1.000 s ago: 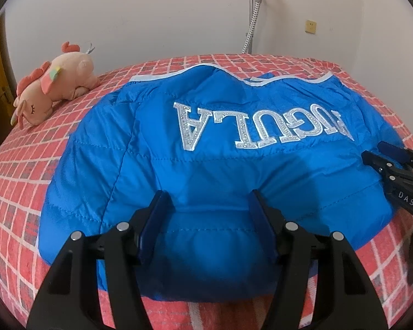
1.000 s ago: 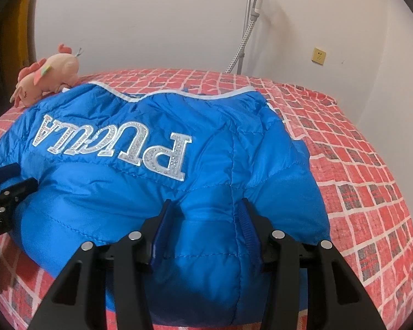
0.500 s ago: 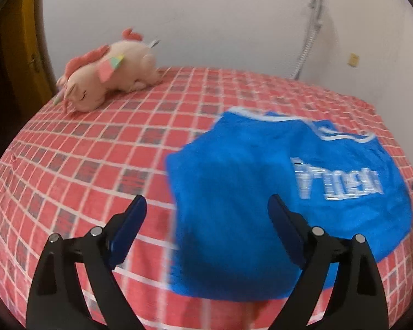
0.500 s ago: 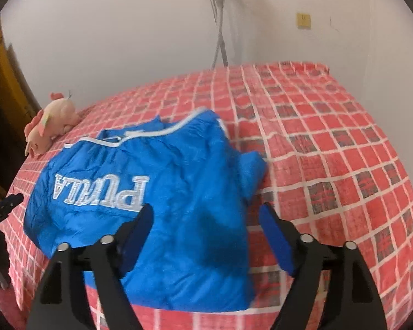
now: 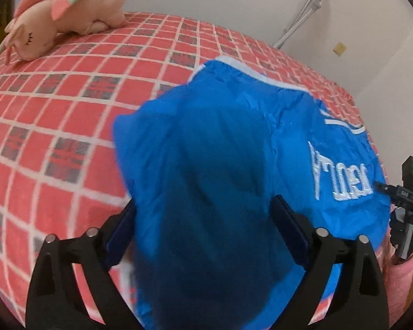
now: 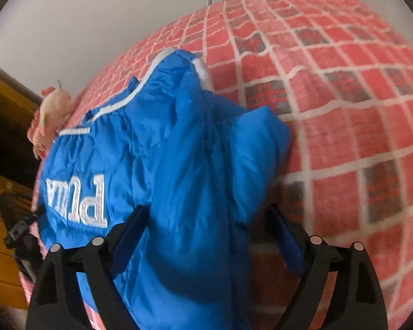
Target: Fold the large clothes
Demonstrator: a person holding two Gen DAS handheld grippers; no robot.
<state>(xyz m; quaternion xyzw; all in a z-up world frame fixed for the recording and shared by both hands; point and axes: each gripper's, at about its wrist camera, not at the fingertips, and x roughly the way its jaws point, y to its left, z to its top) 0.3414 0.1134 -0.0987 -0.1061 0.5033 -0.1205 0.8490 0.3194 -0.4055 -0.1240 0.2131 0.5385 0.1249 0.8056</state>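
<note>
A blue quilted jacket [image 5: 234,151] with white lettering lies on a red checked bed [image 5: 55,110]. My left gripper [image 5: 203,225] stands wide open, and the jacket's left edge bulges up between its fingers [image 5: 289,231]. It also shows in the right wrist view [image 6: 179,151], where my right gripper [image 6: 206,233] is wide open too, with the jacket's right side bunched between its jaws. The fingers touch the fabric without pinching it. Each gripper's black body appears at the other view's edge.
A pink plush unicorn [image 5: 63,19] lies at the bed's far left corner. A metal pole [image 5: 305,8] leans on the white wall behind. A wooden door [image 6: 2,165] stands to the left. The bed's right half [image 6: 344,96] is bare checked cover.
Both grippers opened wide, pulled back and swung outward, then closed in again on the jacket's two sides. The fabric now bunches between the open fingers.
</note>
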